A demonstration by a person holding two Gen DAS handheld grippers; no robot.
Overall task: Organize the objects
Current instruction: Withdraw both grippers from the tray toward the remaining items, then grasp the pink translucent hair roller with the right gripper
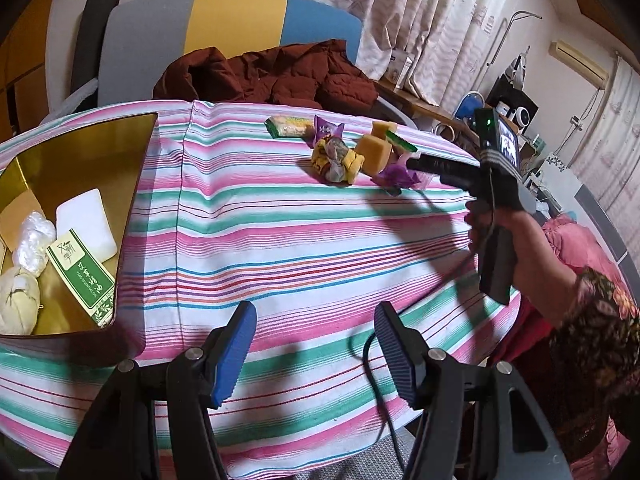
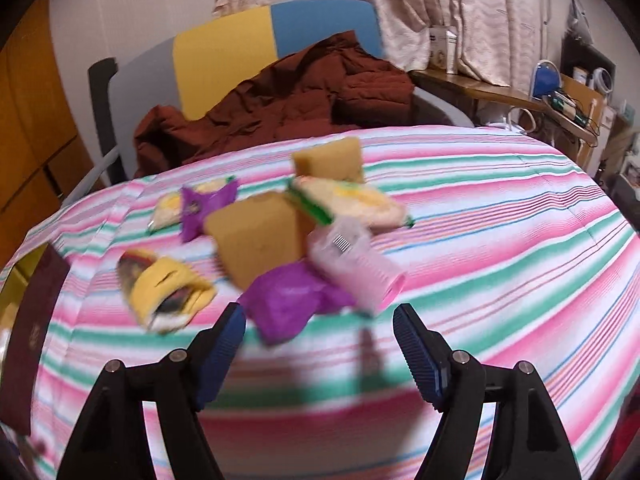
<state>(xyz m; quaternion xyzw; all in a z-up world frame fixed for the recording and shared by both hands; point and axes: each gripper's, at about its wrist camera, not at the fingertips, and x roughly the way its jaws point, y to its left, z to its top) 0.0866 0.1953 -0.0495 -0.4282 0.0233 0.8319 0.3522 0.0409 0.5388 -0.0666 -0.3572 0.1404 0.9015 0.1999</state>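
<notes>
Left wrist view angled down over the striped tablecloth (image 1: 320, 240) from its near edge, right wrist view closer (blurred), both sharing the far snack pile (image 2: 280, 240)

place: home, lived-in room | signs: patterned curtains (image 1: 432, 20); brown jacket (image 1: 280, 76) on colour-block chair (image 1: 236, 20); striped cloth (image 1: 304, 240) over desk; wall air conditioner (image 1: 580, 60); cluttered side shelf (image 2: 500, 92)

Patterned curtains (image 1: 420, 12) hang at the far wall; a grey, yellow and blue chair (image 1: 224, 36) holds a rust-red jacket (image 1: 276, 76).
</notes>
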